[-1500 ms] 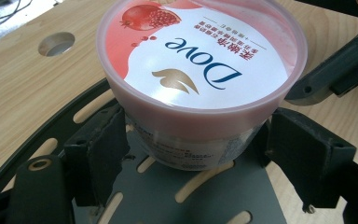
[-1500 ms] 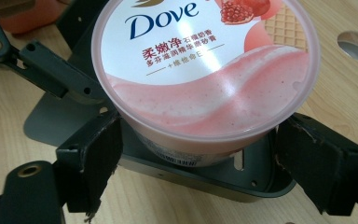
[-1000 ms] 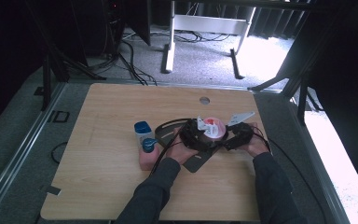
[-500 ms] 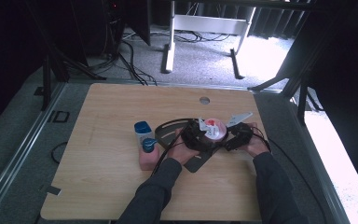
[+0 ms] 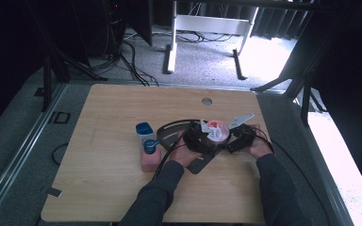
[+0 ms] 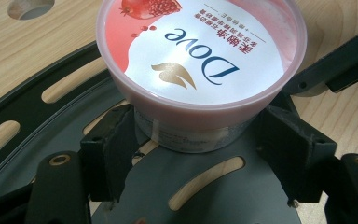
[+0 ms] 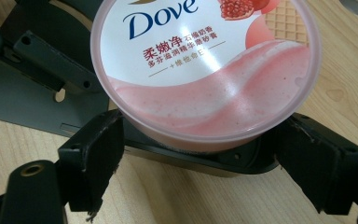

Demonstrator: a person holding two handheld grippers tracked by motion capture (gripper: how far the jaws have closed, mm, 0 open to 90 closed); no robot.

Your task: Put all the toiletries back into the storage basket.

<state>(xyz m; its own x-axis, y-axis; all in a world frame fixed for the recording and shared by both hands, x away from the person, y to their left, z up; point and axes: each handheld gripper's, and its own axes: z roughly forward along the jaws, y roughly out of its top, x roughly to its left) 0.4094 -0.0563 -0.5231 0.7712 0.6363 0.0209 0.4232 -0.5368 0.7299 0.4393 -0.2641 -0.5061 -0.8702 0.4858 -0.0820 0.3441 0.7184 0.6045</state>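
I have the table [image 5: 122,188] under me, and right of its middle the tub [image 5: 216,130] sits in a dark slotted holder [image 6: 200,186], lid on. My left gripper [image 6: 198,140] has been closing: its jaws flank the tub's base just below the lid, barely clear of it, I judge. The right gripper [image 7: 205,158] stands wide on the opposite side, gripping nothing. Two bottles [image 5: 147,141] wait left of the tub. The approach looks done; the squeeze and whatever follows remain.
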